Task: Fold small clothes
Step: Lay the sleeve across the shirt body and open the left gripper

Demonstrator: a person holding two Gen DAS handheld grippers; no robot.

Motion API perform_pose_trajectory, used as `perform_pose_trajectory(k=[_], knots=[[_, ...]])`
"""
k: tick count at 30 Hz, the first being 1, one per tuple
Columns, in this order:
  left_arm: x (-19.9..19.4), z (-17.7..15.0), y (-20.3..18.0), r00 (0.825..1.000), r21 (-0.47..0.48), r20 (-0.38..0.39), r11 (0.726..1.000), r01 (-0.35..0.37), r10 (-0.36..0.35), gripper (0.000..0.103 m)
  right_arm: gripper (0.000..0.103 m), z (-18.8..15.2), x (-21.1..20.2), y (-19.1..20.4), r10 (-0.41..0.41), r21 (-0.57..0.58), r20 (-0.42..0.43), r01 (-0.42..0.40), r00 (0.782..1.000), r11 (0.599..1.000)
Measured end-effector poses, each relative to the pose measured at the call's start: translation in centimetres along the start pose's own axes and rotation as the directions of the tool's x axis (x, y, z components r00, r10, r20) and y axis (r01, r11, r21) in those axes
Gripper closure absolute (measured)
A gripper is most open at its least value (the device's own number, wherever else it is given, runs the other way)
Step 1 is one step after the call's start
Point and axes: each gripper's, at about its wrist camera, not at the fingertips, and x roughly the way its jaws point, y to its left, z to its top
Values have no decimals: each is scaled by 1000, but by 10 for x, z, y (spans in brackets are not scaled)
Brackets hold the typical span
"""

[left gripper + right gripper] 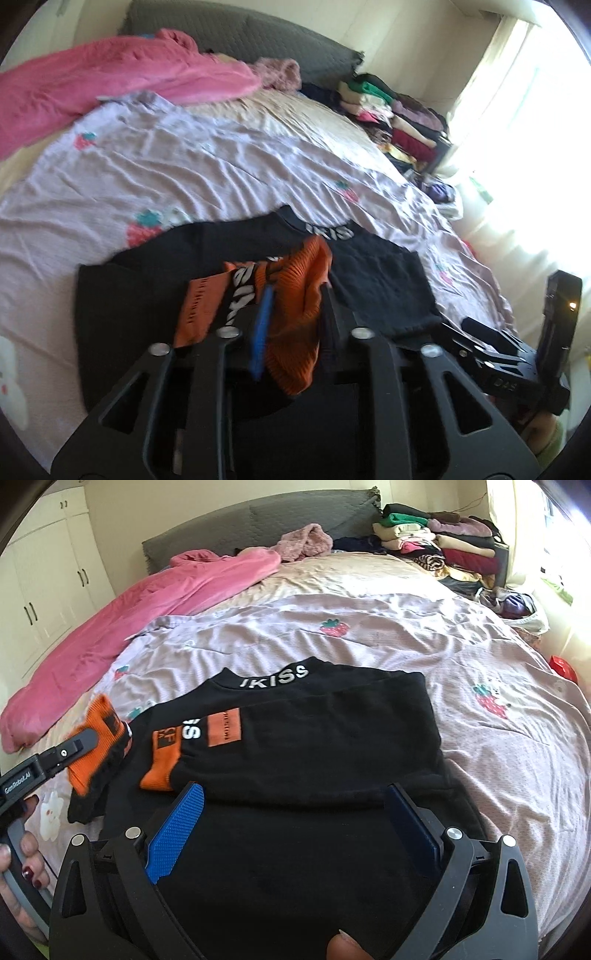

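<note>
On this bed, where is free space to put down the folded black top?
Free: the lilac strawberry-print sheet between the black top and the pink blanket, and the beige sheet beyond. Crowded: the far right corner, under stacked folded clothes.

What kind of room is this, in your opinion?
Most likely a bedroom: a wide bed with a padded grey headboard, stacks of folded clothes, and white wardrobe doors.

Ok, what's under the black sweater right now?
The black sweater lies on the strawberry-print sheet, which shows all around it. Its other orange cuff rests on top. Anything beneath the fabric is hidden.
</note>
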Motion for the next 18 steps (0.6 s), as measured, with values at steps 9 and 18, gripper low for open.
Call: perform_pose_trajectory(k=[9,18], knots=[[0,2,18,996,3,17,996,-91,91,47,5,-10,23,35,81,-66,-67,-85,994,994],[-24,14,55,976,-45,84,979,-198,201,34,20,-18,51,94,239,-122,-163,-260,957,958]])
